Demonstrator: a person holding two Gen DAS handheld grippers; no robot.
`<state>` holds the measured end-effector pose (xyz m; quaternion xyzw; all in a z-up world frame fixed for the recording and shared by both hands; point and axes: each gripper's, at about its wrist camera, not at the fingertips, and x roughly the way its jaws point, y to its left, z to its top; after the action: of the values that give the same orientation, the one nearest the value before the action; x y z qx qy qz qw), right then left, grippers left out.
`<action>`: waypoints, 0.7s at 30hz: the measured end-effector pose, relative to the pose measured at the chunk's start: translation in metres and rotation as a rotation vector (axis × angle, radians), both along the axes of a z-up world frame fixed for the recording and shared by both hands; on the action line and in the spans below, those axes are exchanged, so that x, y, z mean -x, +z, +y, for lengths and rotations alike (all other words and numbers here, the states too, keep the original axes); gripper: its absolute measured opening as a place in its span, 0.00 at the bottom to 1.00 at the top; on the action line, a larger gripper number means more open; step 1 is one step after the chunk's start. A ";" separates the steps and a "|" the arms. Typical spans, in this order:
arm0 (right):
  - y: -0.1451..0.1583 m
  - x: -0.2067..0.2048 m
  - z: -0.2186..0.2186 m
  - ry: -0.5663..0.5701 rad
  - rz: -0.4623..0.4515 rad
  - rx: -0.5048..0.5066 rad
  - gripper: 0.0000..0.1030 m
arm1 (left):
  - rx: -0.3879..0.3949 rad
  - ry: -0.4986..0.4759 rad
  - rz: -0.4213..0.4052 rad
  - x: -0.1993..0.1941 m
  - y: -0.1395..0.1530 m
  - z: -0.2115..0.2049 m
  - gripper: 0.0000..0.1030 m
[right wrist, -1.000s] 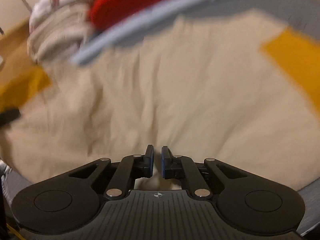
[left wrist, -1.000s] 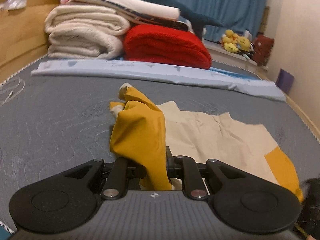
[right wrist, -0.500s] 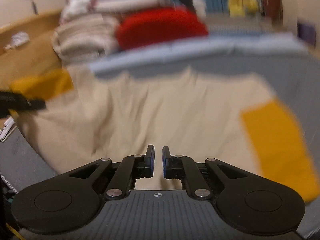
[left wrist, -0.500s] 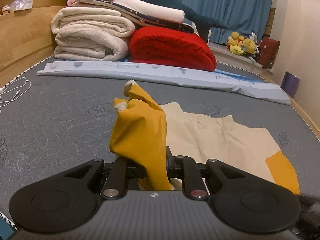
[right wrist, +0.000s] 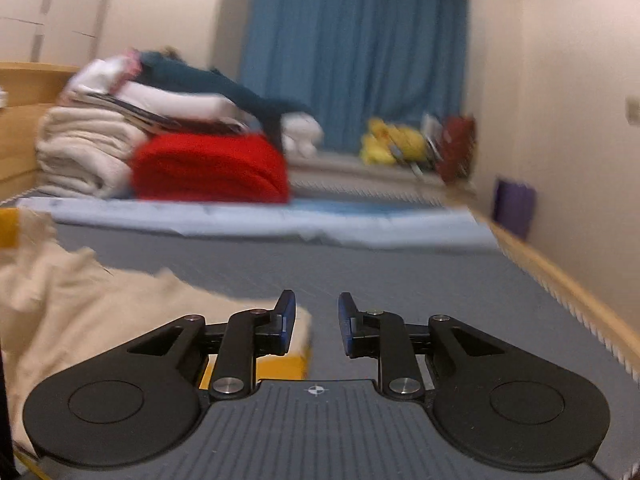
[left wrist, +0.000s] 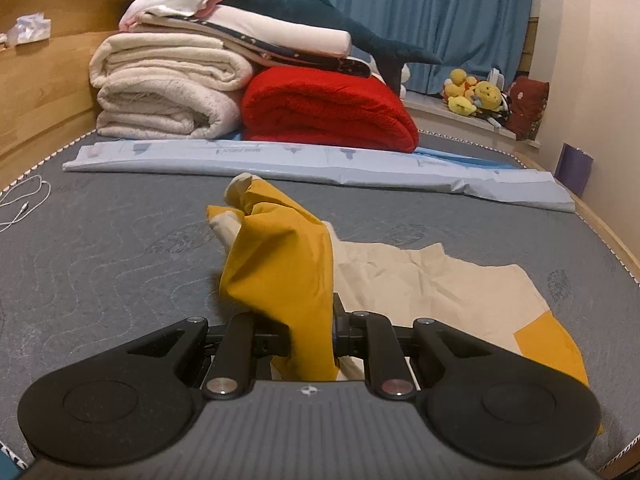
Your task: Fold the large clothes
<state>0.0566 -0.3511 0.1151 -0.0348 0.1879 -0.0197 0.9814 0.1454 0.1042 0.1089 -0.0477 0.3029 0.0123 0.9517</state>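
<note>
A cream garment (left wrist: 420,280) with mustard-yellow sleeves lies on the grey mattress (left wrist: 100,260). My left gripper (left wrist: 310,336) is shut on one yellow sleeve (left wrist: 280,272), which bunches up above the fingers. The other yellow sleeve (left wrist: 548,344) lies flat at the right. In the right wrist view my right gripper (right wrist: 316,320) is open and empty, low over the mattress (right wrist: 400,272). The garment's cream cloth (right wrist: 80,304) lies to its left and a yellow cuff (right wrist: 288,362) sits under its left finger.
Folded cream blankets (left wrist: 160,92) and a red blanket (left wrist: 328,116) are stacked at the far end, behind a pale blue sheet (left wrist: 320,164). A white cable (left wrist: 24,204) lies at the left edge. A wooden bed rail (right wrist: 568,292) runs along the right.
My right gripper has opened and swung from over the cream cloth to the garment's right edge, now level. My left gripper keeps its hold on the sleeve and has hardly moved.
</note>
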 end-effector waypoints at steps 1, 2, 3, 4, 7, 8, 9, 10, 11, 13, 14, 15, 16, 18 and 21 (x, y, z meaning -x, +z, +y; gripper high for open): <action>-0.002 -0.002 -0.007 -0.014 0.028 -0.022 0.23 | 0.002 -0.002 -0.005 -0.002 0.000 -0.004 0.17; 0.000 -0.001 -0.014 -0.025 0.008 -0.051 0.24 | 0.005 -0.004 -0.009 -0.003 0.000 -0.008 0.17; 0.002 0.001 -0.015 -0.031 -0.015 -0.068 0.24 | 0.009 -0.006 -0.012 -0.006 0.000 -0.014 0.17; 0.002 0.002 -0.018 -0.036 -0.024 -0.083 0.27 | 0.014 -0.012 -0.017 -0.008 0.000 -0.020 0.17; -0.002 -0.002 -0.027 -0.051 0.008 -0.143 0.29 | 0.009 -0.075 -0.062 -0.013 0.005 -0.050 0.16; -0.003 -0.002 -0.030 -0.050 0.019 -0.166 0.29 | -0.004 -0.107 -0.086 -0.013 0.006 -0.065 0.16; -0.003 -0.006 -0.031 -0.047 0.026 -0.178 0.29 | -0.013 -0.146 -0.110 -0.012 0.007 -0.081 0.16; -0.004 -0.007 -0.032 -0.041 0.033 -0.184 0.29 | -0.021 -0.186 -0.131 -0.010 0.007 -0.096 0.16; -0.005 -0.008 -0.034 -0.032 0.040 -0.184 0.29 | -0.031 -0.236 -0.151 -0.008 0.006 -0.113 0.16; -0.005 -0.013 -0.035 -0.021 0.047 -0.183 0.29 | -0.058 -0.354 -0.181 -0.001 0.000 -0.154 0.16; -0.006 -0.013 -0.036 -0.017 0.052 -0.190 0.29 | -0.076 -0.413 -0.188 0.003 -0.004 -0.174 0.16; -0.006 -0.013 -0.038 -0.014 0.058 -0.204 0.29 | -0.098 -0.476 -0.191 0.007 -0.010 -0.194 0.16; -0.007 -0.014 -0.040 -0.009 0.067 -0.229 0.29 | -0.122 -0.544 -0.187 0.010 -0.018 -0.215 0.17; -0.008 -0.017 -0.045 0.007 0.096 -0.306 0.35 | -0.146 -0.700 -0.117 0.013 -0.039 -0.250 0.29; -0.017 -0.026 -0.048 0.041 0.169 -0.439 0.51 | -0.145 -0.820 -0.015 0.013 -0.058 -0.270 0.46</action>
<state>0.0831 -0.3988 0.0984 0.1740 0.2684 0.0444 0.9464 0.1324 -0.1663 0.0506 0.1438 0.2882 -0.3468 0.8809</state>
